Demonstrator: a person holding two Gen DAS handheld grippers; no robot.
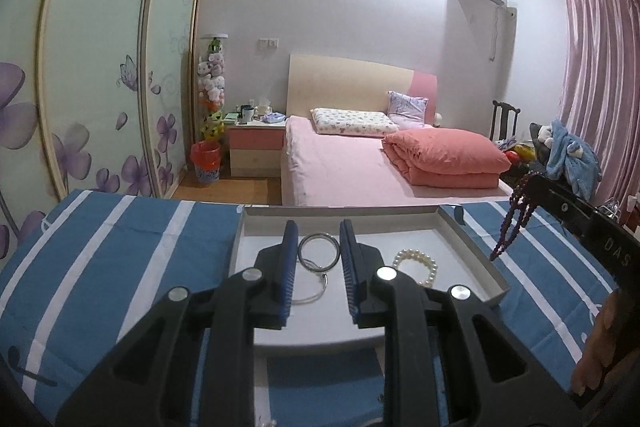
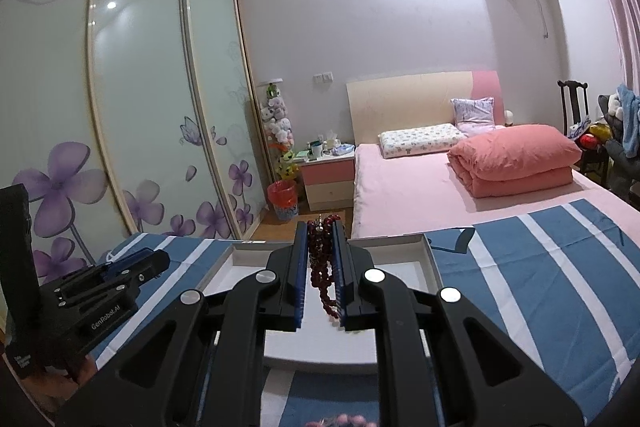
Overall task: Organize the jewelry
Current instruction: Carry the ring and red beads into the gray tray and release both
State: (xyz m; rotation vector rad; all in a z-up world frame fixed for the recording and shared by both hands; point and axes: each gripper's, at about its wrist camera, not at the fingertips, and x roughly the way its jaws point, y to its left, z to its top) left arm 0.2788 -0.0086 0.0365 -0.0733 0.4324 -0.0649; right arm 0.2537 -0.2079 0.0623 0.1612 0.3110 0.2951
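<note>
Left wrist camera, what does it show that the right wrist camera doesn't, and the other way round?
Only the left wrist view shows what lies in the tray: a silver bangle and a pearl bracelet, with the left gripper empty above them. Only the right wrist view shows the right gripper shut on the dark red bead strand close up, and pink beads at its bottom edge. Both show the white tray, the blue striped cloth, the strand and the bed.

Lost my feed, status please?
Right gripper shut on dark red bead strand. Left gripper empty above tray; ring, pearls inside. Nothing blocking.
</note>
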